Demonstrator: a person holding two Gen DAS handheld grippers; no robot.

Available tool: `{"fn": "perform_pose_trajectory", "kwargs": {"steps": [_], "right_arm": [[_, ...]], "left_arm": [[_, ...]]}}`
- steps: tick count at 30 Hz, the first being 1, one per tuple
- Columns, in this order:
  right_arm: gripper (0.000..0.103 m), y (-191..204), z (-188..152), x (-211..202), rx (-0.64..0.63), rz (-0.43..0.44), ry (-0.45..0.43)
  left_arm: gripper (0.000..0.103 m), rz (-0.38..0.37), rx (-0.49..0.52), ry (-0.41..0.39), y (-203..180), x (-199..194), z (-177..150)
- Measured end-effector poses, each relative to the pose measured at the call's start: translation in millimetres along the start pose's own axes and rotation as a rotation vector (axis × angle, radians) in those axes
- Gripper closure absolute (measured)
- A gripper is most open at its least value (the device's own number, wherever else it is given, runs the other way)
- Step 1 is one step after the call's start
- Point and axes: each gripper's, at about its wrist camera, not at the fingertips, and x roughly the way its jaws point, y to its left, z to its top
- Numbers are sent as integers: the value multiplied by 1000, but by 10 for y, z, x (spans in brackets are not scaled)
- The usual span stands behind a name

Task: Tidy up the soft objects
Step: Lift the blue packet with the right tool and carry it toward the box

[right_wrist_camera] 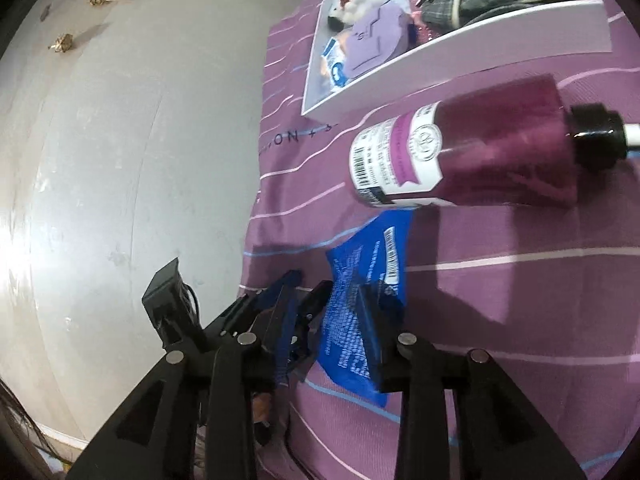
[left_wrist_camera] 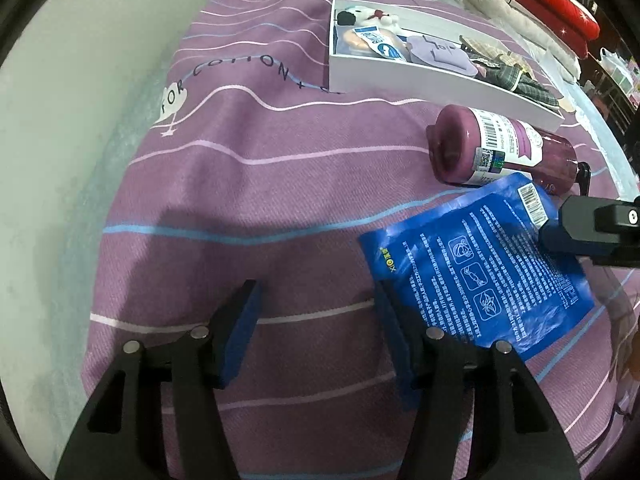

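Blue pouch [left_wrist_camera: 476, 268], maroon bottle [left_wrist_camera: 500, 148], white box [left_wrist_camera: 420, 76], purple striped sheet [left_wrist_camera: 260, 200].

The left gripper [left_wrist_camera: 316, 328] hangs with jaws apart over the purple striped bedspread [left_wrist_camera: 256, 184]; a blue pouch [left_wrist_camera: 476, 268] lies beside its right finger, near a purple bottle [left_wrist_camera: 500, 148] and white box [left_wrist_camera: 420, 76].

The left tool [left_wrist_camera: 316, 320] angles steeply down, its jaws wide apart; the right tool [right_wrist_camera: 332, 316] stands part-open.
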Motion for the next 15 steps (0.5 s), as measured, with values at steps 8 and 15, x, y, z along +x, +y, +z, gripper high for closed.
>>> {"fn": "perform_pose_trajectory", "kwargs": {"steps": [8,15], "right_arm": [[60,-70,61,-269,-52,-136,-42],[60,-161,17,-70,12,-18,42]], "left_arm": [[44,5,11,0,-11,15,6],[44,4,10,1,-5,19,12]]}}
